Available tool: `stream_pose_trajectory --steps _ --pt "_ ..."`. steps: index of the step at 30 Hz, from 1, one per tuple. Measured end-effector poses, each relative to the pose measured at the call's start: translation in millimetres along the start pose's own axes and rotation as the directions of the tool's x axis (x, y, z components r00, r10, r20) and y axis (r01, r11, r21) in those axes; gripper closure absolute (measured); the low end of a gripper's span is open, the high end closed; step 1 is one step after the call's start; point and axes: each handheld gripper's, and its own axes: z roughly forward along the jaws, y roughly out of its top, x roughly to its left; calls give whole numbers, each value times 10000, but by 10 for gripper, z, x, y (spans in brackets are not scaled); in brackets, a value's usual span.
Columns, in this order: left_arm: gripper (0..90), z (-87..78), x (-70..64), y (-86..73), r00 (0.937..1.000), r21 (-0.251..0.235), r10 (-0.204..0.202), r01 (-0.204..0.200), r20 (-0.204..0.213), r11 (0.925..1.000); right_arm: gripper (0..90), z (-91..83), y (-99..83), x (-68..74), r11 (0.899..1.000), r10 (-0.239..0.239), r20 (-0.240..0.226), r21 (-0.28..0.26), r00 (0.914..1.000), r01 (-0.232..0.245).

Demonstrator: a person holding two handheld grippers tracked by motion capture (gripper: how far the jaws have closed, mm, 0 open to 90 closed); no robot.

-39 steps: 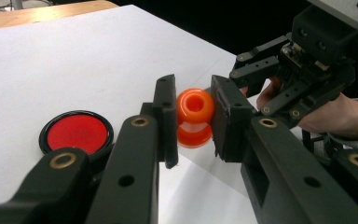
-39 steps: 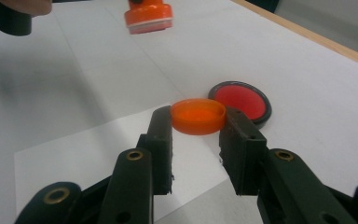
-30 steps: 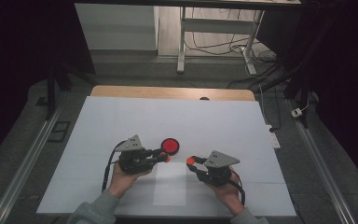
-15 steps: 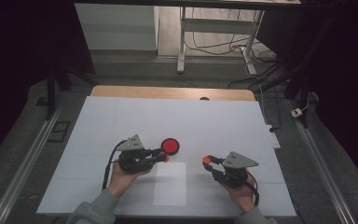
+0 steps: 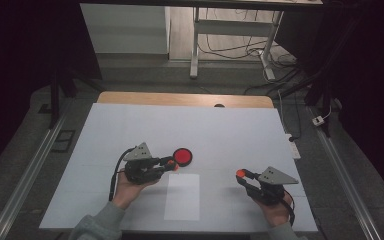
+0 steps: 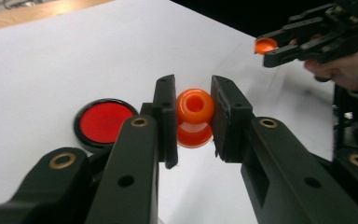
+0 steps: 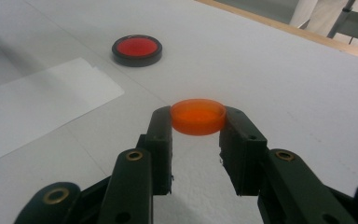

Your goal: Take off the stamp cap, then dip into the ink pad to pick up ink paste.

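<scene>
My left gripper (image 6: 194, 112) (image 5: 172, 165) is shut on a small orange bottle-like piece (image 6: 195, 116), whose round open mouth faces the camera. Just beyond it a red disc in a black ring (image 5: 182, 156) (image 6: 105, 122) (image 7: 137, 49) lies flat on the white table. My right gripper (image 7: 198, 119) (image 5: 241, 175) is shut on a flat orange cap (image 7: 198, 115) (image 6: 265, 45), held a little above the table at the front right, well apart from the left gripper.
A white sheet of paper (image 5: 182, 196) (image 7: 42, 107) lies at the front middle of the white table top (image 5: 205, 130). A wooden strip (image 5: 180, 99) runs along the far edge. Metal rails (image 5: 25, 175) flank both sides, and cables trail on the floor beyond.
My right gripper has drawn away to the right and toward the front with the orange cap. The left gripper with the orange piece has stayed beside the red disc.
</scene>
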Motion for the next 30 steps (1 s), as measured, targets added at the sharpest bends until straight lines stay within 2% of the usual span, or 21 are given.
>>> stream_pose_trajectory --steps 6,11,13,16,22,30 --pt "725 -50 4 40 9999 -129 116 -117 -108 9998 648 -41 -25 -20 10000 -84 79 48 9999 84" --pt "724 -99 -8 77 9995 -286 185 -193 -270 9994 647 -43 -20 -20 10000 -46 -34 54 10000 46" --pt "724 -107 -1 91 9995 -304 173 -182 -277 9994 647 -42 -21 -22 10000 -44 -57 70 10000 44" --pt "724 -105 13 114 9999 -378 86 -89 -77 9992 647 -41 -22 -24 9999 -18 -58 121 10000 19" --pt "724 -90 24 145 9998 -289 149 -152 -95 9995 648 -44 -20 -14 9998 -14 -82 185 10000 16" --pt "724 -12 50 182 9990 110 372 -369 -264 9993 648 -53 -34 -18 9997 26 -75 230 10000 -24"
